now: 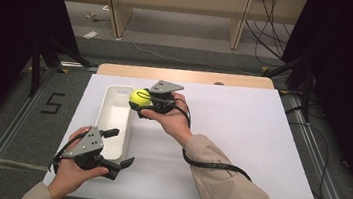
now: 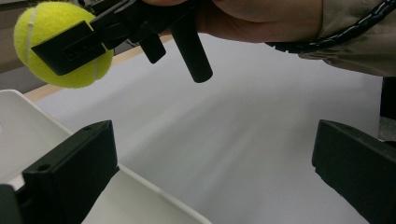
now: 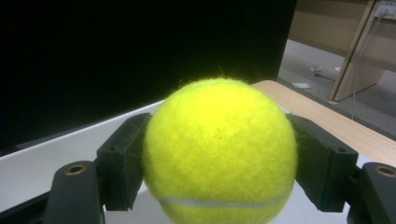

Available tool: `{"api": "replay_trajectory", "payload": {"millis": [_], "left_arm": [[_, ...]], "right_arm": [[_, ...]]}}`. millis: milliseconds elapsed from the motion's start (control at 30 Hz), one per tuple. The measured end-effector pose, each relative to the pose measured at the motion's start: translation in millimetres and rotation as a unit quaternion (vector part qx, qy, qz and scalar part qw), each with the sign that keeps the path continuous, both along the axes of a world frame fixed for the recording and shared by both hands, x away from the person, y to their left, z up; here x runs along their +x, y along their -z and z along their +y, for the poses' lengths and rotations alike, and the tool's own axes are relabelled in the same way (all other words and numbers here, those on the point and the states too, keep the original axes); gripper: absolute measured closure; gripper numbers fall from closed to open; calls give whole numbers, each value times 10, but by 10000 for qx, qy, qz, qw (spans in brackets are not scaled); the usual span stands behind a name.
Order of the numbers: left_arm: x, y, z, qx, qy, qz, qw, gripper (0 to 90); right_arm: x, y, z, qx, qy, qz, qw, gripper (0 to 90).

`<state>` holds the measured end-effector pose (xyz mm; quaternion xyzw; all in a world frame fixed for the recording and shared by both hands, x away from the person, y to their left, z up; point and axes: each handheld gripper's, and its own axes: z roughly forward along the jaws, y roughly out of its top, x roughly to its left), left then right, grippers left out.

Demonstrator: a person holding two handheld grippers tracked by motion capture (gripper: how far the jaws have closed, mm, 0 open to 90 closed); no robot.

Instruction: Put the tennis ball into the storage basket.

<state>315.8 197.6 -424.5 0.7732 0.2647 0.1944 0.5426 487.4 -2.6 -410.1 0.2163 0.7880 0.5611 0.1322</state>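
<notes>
A yellow tennis ball point(image 1: 140, 97) hangs over the far right rim of a long white tray point(image 1: 112, 117), and my right gripper point(image 1: 140, 99) is shut on it. In the right gripper view the ball point(image 3: 219, 151) sits squeezed between both black jaws. From the left gripper view I see that ball point(image 2: 56, 44) up at the top left, held by the other gripper, above the tray's wall point(image 2: 28, 130). My left gripper point(image 1: 121, 148) stands open at the tray's near end, one jaw over the tray and one beside it, with nothing between its fingers point(image 2: 74, 172).
A white sheet point(image 1: 240, 137) covers the table, with a strip of bare wood point(image 1: 187, 75) at the far edge. Metal rails run along both sides of the table. Beyond it stand wooden frame legs point(image 1: 116, 14) and loose cables on the floor.
</notes>
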Motion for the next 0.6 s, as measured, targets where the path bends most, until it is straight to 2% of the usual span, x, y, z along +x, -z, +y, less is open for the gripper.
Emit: {"api": "replay_trajectory", "payload": {"millis": [600], "left_arm": [[-1, -1, 1, 1, 0, 1, 10000, 0]], "right_arm": [[2, -15, 81, -4, -37, -4, 10000, 273]]}}
